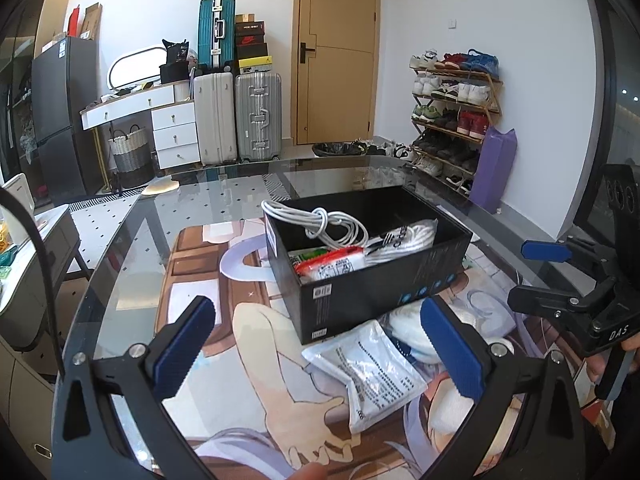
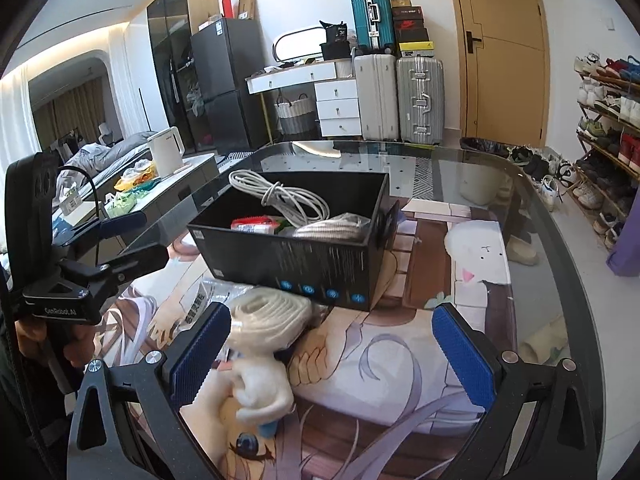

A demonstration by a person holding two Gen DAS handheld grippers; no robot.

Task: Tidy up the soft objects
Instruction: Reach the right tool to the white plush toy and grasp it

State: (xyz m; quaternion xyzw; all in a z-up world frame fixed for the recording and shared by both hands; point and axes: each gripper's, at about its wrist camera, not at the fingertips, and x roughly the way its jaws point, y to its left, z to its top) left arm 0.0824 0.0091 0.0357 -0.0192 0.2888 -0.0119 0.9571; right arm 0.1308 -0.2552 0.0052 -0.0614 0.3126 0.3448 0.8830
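Black cardboard box (image 1: 372, 280), lidless, stands on the glass table (image 1: 132, 240) just ahead of both our tools. Contents: one coiled white cable (image 1: 328, 224) at the far end, one red-and-white packet (image 1: 332, 266) at the near end, one bundle of white cord (image 1: 404, 240) beside it.

Loose items outside the box, on the near side:
- One clear plastic pouch (image 1: 372, 376) with printed text, flat on the printed mat (image 1: 200, 272), lying between the blue pads of our left gripper (image 1: 320, 352) but touched by neither.
- One wrapped bundle of white rope (image 2: 272, 320), close against the box wall, just inside the left pad of our right gripper (image 2: 332, 356) (contact with that pad we cannot tell).
- One soft white item (image 2: 260, 388), nearer the camera than the rope.

Tools: left gripper spread wide, nothing clamped. Right gripper spread as wide as it goes, nothing clamped.

Beyond the table: suitcases (image 1: 236, 116), shoe rack (image 1: 456, 116), wooden door (image 1: 336, 52).
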